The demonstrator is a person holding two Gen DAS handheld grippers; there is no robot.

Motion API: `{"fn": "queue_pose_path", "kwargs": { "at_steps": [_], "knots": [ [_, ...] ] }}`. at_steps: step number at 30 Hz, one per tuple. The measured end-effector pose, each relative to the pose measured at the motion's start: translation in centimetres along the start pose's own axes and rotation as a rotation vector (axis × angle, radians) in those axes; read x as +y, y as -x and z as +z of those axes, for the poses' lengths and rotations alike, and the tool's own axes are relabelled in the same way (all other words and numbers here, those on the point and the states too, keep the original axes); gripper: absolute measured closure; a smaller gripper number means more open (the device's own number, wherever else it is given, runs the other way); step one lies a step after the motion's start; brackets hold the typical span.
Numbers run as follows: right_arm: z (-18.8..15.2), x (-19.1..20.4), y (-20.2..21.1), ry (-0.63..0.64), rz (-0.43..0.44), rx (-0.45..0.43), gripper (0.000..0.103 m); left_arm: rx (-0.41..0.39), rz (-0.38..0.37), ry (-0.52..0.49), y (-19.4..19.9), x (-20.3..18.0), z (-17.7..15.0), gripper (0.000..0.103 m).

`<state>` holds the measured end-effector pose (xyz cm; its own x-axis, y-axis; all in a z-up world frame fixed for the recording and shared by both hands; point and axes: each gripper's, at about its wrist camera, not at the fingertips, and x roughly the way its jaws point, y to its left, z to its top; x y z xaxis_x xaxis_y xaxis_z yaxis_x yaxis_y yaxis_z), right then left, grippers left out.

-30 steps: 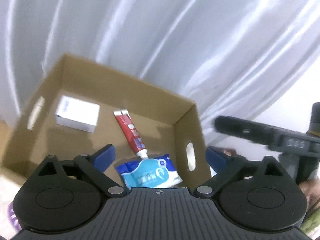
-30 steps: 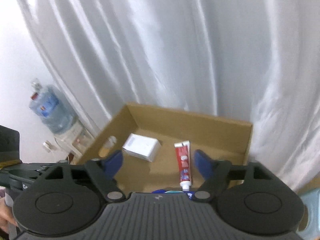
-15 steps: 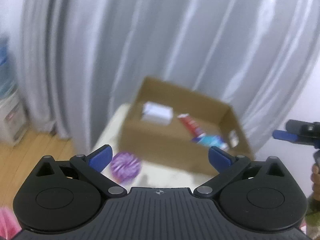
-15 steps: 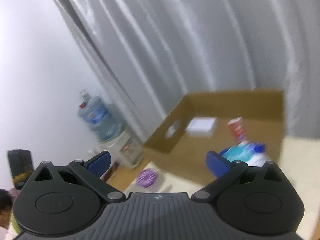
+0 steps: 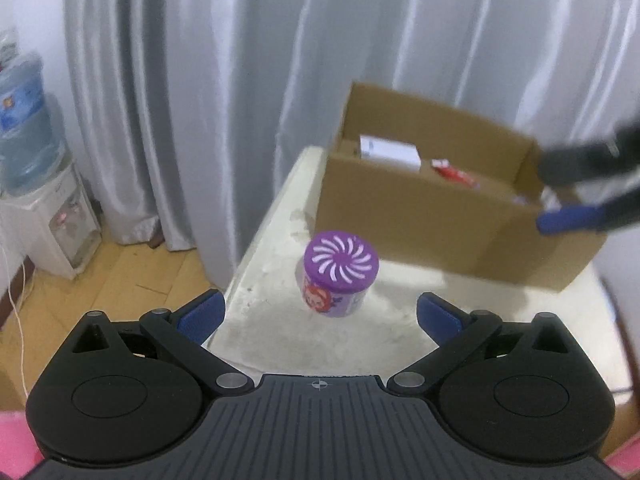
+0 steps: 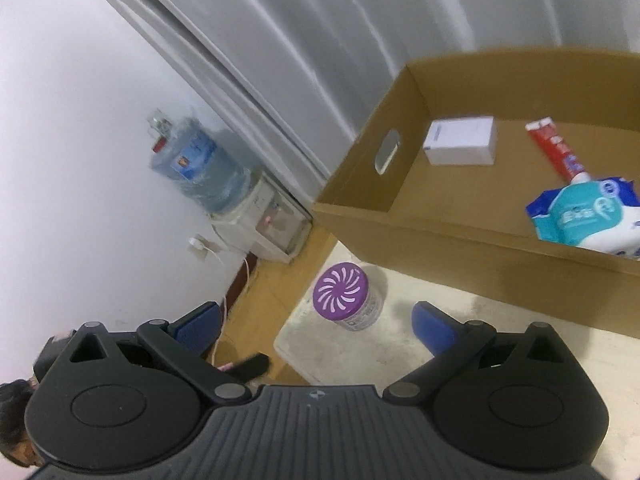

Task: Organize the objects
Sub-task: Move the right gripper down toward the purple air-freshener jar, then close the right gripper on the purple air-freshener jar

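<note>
A purple-lidded round container [image 5: 340, 278] stands on the white table [image 5: 280, 320], in front of a cardboard box [image 5: 420, 220]. My left gripper [image 5: 320, 314] is open and empty, just short of the container. My right gripper [image 6: 316, 322] is open and empty, above the container [image 6: 346, 296], which stands at the table's corner. The box [image 6: 400, 208] holds a white carton [image 6: 460, 146], a red toothpaste tube [image 6: 554, 154] and a blue tissue pack [image 6: 584, 216]. The right gripper shows blurred in the left wrist view [image 5: 584, 200] at the box's right end.
A water dispenser with a blue bottle [image 5: 32, 160] stands on the wooden floor at the left; it also shows in the right wrist view [image 6: 224, 192]. Grey curtains [image 5: 240, 80] hang behind the table. The table edge [image 5: 256, 240] drops to the floor on the left.
Both grippers have pulled back from over the box and turned down toward the purple container, which now sits between the left gripper's open fingers in view.
</note>
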<state>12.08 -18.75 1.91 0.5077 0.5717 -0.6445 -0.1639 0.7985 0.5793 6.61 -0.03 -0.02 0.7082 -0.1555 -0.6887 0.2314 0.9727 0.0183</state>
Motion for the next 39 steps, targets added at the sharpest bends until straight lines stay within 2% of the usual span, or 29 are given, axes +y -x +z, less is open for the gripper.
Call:
{"fn": "queue_pose_path", "kwargs": {
  "at_steps": [4, 9, 11, 15, 19, 21, 24, 30, 39],
  "knots": [
    [0.4, -0.9, -3.6, -0.050, -0.012, 0.049, 0.003, 0.010, -0.039, -0.025, -1.8, -0.2, -0.1, 0.000],
    [0.8, -2.2, -7.8, -0.126, -0.035, 0.111, 0.015, 0.029, -0.061, -0.043, -4.7, -0.5, 0.1, 0.002],
    [1.0, -2.7, -9.2, -0.157, -0.028, 0.133, 0.019, 0.045, -0.066, -0.051, -5.8, -0.6, 0.1, 0.005],
    [1.5, -3.0, -10.8, -0.178, -0.034, 0.151, 0.022, 0.077, -0.067, -0.047, -7.5, -0.5, 0.1, 0.009],
    [1.7, -3.2, -12.1, -0.184, -0.038, 0.179, 0.027, 0.109, -0.080, -0.036, -8.4, -0.4, -0.1, 0.019],
    [1.6, -3.3, -12.6, -0.187, -0.040, 0.190, 0.029, 0.104, -0.079, -0.039, -8.4, -0.6, -0.3, 0.019],
    [1.6, -3.4, -12.9, -0.192, -0.025, 0.208, 0.032, 0.098, -0.101, -0.035, -8.2, -0.7, -0.4, 0.024],
    [1.3, -3.1, -12.0, -0.176, -0.039, 0.216, 0.032, 0.105, -0.112, -0.032, -7.3, -1.5, -0.9, 0.024],
    [-0.3, -3.9, -8.7, -0.186, -0.071, 0.214, 0.032, 0.114, -0.140, -0.015, -5.7, -4.8, -2.2, 0.024]
  ]
}}
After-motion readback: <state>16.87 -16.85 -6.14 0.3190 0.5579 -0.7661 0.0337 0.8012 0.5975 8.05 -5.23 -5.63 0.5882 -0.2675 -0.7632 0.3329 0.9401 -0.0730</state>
